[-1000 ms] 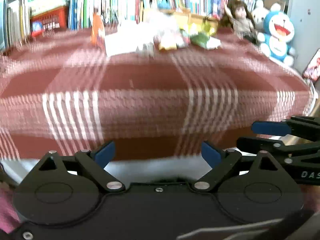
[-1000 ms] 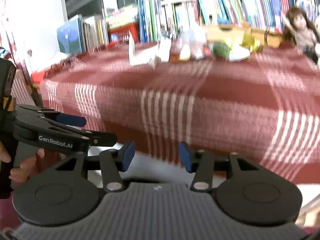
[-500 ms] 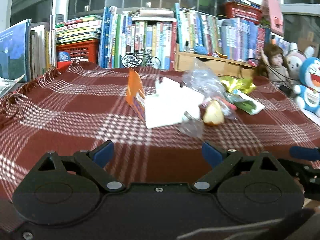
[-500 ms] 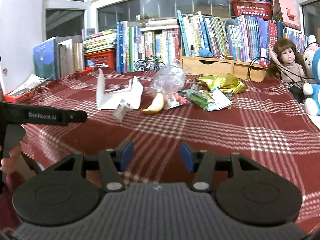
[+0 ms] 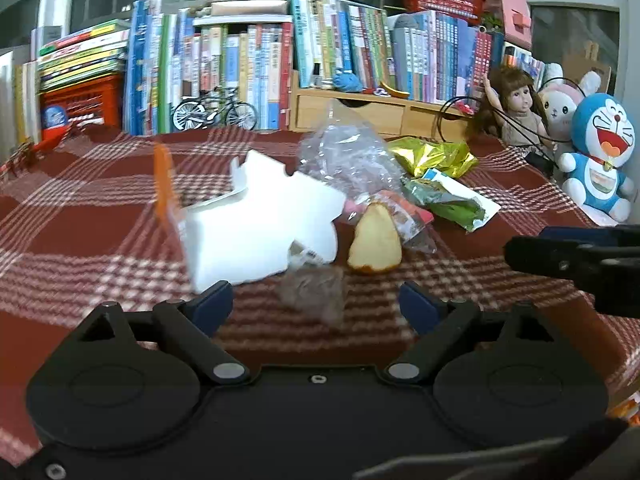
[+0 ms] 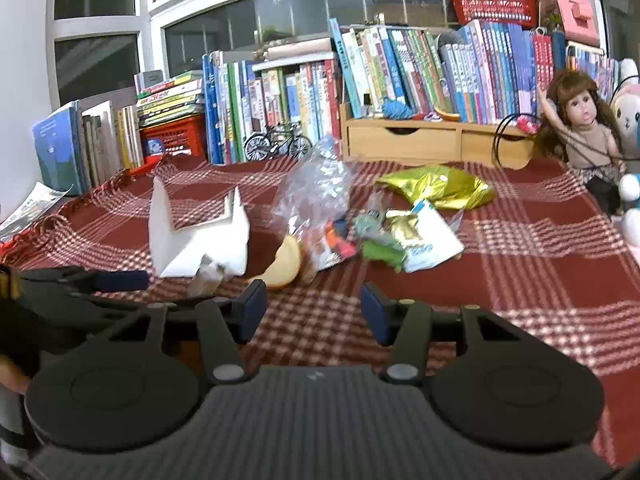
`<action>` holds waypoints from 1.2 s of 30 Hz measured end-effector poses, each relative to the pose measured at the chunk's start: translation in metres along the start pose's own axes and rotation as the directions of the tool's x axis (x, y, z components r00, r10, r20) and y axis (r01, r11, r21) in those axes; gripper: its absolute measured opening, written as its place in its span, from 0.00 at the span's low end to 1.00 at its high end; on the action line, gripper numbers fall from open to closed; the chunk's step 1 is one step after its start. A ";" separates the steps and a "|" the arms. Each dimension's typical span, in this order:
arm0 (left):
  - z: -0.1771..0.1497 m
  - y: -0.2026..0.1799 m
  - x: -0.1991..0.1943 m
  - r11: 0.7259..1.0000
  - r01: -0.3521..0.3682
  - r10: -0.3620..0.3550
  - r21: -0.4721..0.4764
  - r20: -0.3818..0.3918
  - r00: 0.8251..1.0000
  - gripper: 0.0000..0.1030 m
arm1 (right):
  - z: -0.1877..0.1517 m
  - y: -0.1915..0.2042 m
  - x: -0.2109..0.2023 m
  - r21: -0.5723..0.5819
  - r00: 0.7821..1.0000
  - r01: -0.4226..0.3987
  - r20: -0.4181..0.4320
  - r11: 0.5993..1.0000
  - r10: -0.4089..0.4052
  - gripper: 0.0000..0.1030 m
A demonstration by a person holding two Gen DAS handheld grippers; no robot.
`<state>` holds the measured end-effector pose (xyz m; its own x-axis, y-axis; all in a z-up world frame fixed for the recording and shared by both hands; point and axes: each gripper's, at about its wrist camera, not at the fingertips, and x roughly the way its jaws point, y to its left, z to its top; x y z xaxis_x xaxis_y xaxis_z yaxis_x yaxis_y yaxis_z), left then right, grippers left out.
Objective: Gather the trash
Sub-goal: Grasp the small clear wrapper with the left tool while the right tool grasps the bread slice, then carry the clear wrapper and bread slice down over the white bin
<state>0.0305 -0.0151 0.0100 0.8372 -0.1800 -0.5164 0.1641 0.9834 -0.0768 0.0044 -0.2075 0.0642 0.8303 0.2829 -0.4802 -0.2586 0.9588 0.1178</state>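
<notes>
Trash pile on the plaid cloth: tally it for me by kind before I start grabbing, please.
Cardboard or paper: 1, the white torn carton
Clear plastic: 2, the big bag and a small crumpled wrapper
Food scrap: 1, the fruit piece
Printed snack wrappers: at least 3: gold, green-white, orange-red
Total: about 7

Trash heaped mid-tabletop, left tool (image 5: 316,304) closing on nothing

A white carton (image 5: 260,224), clear bag (image 5: 348,160), fruit piece (image 5: 374,246), gold wrapper (image 5: 434,158) and green packet (image 5: 452,202) cluster on the plaid tabletop (image 5: 80,240); books (image 5: 248,68) line its far edge.
</notes>
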 end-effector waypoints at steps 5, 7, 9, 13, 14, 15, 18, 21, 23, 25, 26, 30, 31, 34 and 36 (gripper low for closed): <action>0.008 0.003 0.032 0.998 0.013 -0.015 -0.056 -0.037 0.999 0.49 | 0.005 -0.008 0.002 0.008 1.000 0.007 -0.004 1.000 -0.007 0.65; 0.009 0.008 0.037 0.997 0.002 -0.006 -0.081 -0.053 0.999 0.32 | 0.005 -0.010 0.005 0.016 1.000 -0.003 -0.015 1.000 0.004 0.65; 0.006 0.010 0.034 0.997 -0.028 0.025 -0.079 -0.034 0.999 0.28 | 0.004 -0.009 0.010 0.009 1.000 -0.013 -0.028 1.000 0.014 0.65; 0.003 0.015 0.021 0.996 -0.055 0.054 -0.076 -0.010 0.998 0.24 | 0.002 -0.002 0.020 -0.005 0.996 -0.062 -0.060 0.998 0.061 0.65; 0.003 0.018 0.016 0.995 -0.054 0.054 -0.085 -0.004 0.999 0.24 | 0.001 0.002 0.024 -0.014 0.995 -0.071 -0.067 0.997 0.070 0.65; 0.002 0.021 0.012 0.994 -0.053 0.053 -0.098 0.005 0.999 0.24 | 0.000 0.006 0.028 -0.024 0.994 -0.080 -0.075 0.996 0.078 0.65; 0.003 0.030 -0.003 0.990 -0.067 0.071 -0.123 0.032 0.997 0.24 | -0.002 0.021 0.039 -0.053 0.990 -0.105 -0.096 0.993 0.100 0.65; 0.004 0.037 -0.012 0.989 -0.083 0.089 -0.120 0.049 0.995 0.24 | -0.001 0.039 0.055 -0.102 0.989 -0.093 -0.123 0.990 0.080 0.65; 0.005 0.041 -0.016 0.989 -0.086 0.093 -0.121 0.051 0.994 0.24 | 0.001 0.047 0.067 -0.117 0.988 -0.077 -0.143 0.990 0.060 0.65; 0.005 0.045 -0.019 0.988 -0.095 0.102 -0.123 0.055 0.993 0.24 | 0.002 0.053 0.079 -0.120 0.986 -0.069 -0.161 0.990 0.049 0.65; 0.005 0.046 -0.019 0.987 -0.098 0.105 -0.125 0.055 0.993 0.24 | 0.002 0.056 0.085 -0.121 0.985 -0.061 -0.168 0.991 0.040 0.65; 0.001 0.051 -0.021 0.986 -0.094 0.103 -0.137 0.053 0.993 0.24 | 0.006 0.059 0.106 -0.100 0.984 -0.021 -0.176 0.995 0.003 0.65; 0.000 0.051 -0.021 0.986 -0.093 0.101 -0.137 0.053 0.993 0.24 | 0.007 0.060 0.110 -0.094 0.985 -0.013 -0.174 0.995 -0.003 0.65; -0.002 0.051 -0.022 0.987 -0.092 0.100 -0.134 0.055 0.994 0.24 | 0.009 0.062 0.120 -0.101 0.986 0.016 -0.164 0.995 -0.033 0.63; -0.002 0.050 -0.023 0.988 -0.087 0.095 -0.131 0.056 0.994 0.24 | 0.009 0.063 0.124 -0.111 0.986 0.025 -0.160 0.993 -0.043 0.45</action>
<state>0.0185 0.0385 0.0158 0.8771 -0.0870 -0.4725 0.0214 0.9896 -0.1424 0.0951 -0.1116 0.0197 0.7506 0.2338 -0.6181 -0.2911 0.9567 0.0083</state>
